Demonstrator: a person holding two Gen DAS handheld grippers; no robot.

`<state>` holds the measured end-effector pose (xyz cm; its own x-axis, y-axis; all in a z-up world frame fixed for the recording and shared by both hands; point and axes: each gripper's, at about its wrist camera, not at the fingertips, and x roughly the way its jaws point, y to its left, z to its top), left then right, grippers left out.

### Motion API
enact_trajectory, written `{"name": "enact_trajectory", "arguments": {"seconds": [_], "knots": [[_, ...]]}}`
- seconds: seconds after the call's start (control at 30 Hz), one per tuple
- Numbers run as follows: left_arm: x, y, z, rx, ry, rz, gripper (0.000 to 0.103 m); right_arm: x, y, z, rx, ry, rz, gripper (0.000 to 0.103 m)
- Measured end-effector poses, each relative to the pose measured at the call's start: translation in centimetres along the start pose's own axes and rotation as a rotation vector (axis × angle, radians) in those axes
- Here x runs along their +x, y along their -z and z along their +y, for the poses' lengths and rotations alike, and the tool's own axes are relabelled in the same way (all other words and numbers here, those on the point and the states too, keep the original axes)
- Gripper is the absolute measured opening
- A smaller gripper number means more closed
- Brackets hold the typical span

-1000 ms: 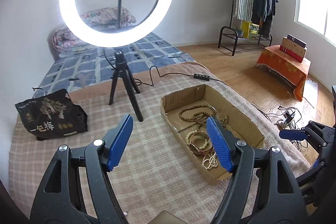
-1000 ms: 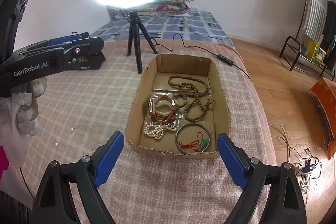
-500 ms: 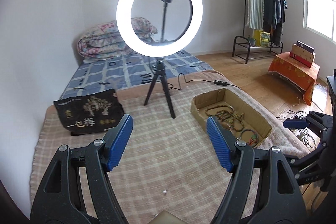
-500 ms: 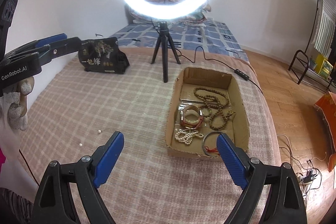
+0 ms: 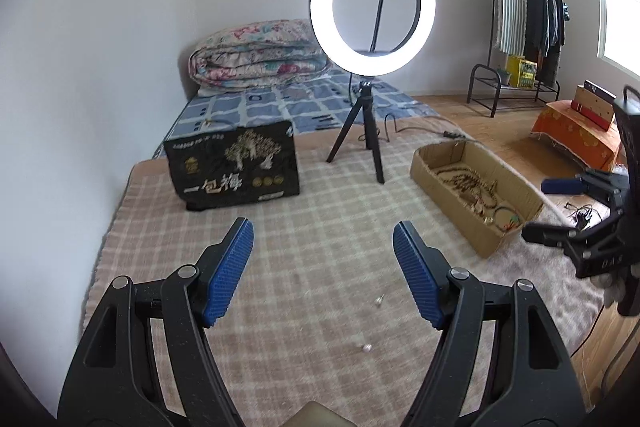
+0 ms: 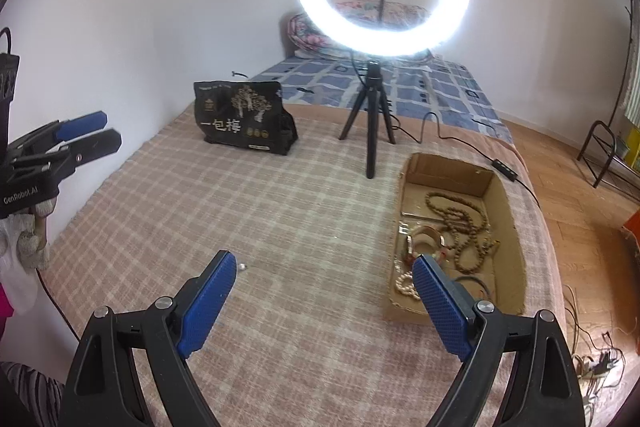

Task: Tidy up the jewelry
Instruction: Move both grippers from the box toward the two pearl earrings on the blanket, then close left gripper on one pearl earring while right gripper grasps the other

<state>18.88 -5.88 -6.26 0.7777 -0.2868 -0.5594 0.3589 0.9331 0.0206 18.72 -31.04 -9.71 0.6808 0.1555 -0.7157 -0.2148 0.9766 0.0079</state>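
Progress: mostly done | jewelry (image 6: 452, 227) lies heaped in cardboard box (image 6: 508, 227) on bed | two loose beads (image 5: 367, 347) remain on blanket left of box | left gripper (image 5: 323, 267) and right gripper (image 6: 322, 301) fingers wide, holding nothing

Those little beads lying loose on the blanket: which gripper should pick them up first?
Probably the left gripper. It is open and empty, and both loose beads lie just ahead of its fingers. The right gripper is also open, with one bead by its left fingertip.
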Motion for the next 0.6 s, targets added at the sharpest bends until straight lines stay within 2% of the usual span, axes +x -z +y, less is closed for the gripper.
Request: {"name": "enact_trajectory", "arguments": {"seconds": [0.13,0.3,0.43,0.6], "knots": [[0.5,2.9,1.3,-0.005,0.008,0.050,0.075,2.2,0.2,1.4,-0.030,-0.028,0.032,0.091],[1.6,5.9,1.4,0.014,0.033,0.103,0.075,5.3,0.6,2.0,-0.004,-0.088,0.093,0.090],[2.9,7.9,0.6,0.029,0.078,0.146,0.075,7.9,1.1,2.4,0.019,-0.155,0.151,0.077],[4.6,9.9,-0.9,0.061,0.129,0.190,0.075,10.8,1.7,3.8,-0.032,-0.197,0.192,0.066]]}}
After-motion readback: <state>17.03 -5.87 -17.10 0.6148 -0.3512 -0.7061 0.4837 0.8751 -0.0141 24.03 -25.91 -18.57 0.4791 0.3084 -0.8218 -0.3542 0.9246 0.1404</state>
